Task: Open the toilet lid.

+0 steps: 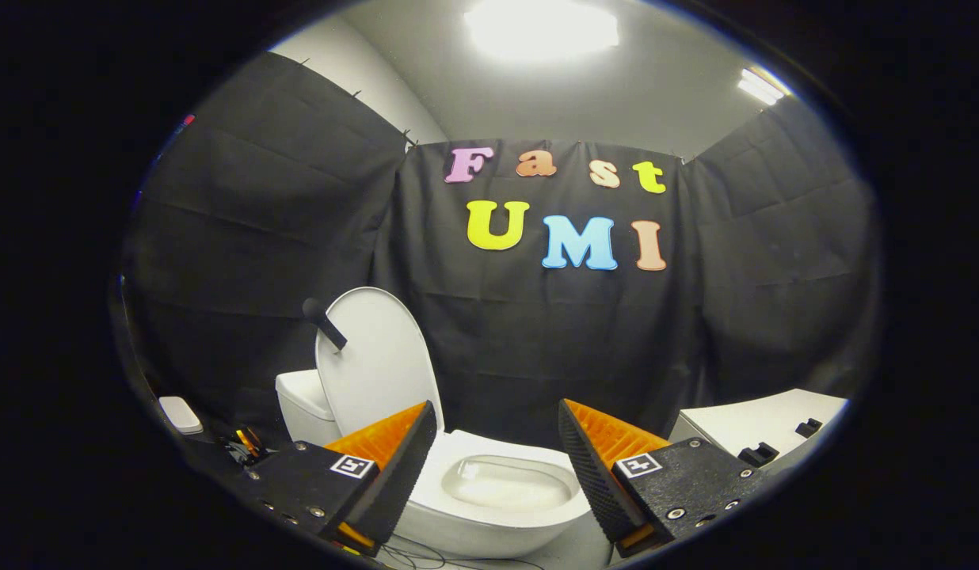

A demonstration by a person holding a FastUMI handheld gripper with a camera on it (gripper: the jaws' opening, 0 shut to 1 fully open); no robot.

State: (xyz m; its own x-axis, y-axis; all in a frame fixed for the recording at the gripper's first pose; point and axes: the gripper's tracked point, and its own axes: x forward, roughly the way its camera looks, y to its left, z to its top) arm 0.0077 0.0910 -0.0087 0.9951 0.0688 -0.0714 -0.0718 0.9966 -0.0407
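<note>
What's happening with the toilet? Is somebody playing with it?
A person is holding a gripper tool pointed at a white toilet. The job is to open the lid, and it already stands upright, leaning back toward the tank. You can see down into the bowl. The gripper's two fingers are spread open, holding nothing, with the bowl just ahead of them.

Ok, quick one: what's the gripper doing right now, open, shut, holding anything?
Gripper: open and holding nothing, its fingers spread apart with the toilet bowl ahead between them; the toilet lid stands raised.
</note>
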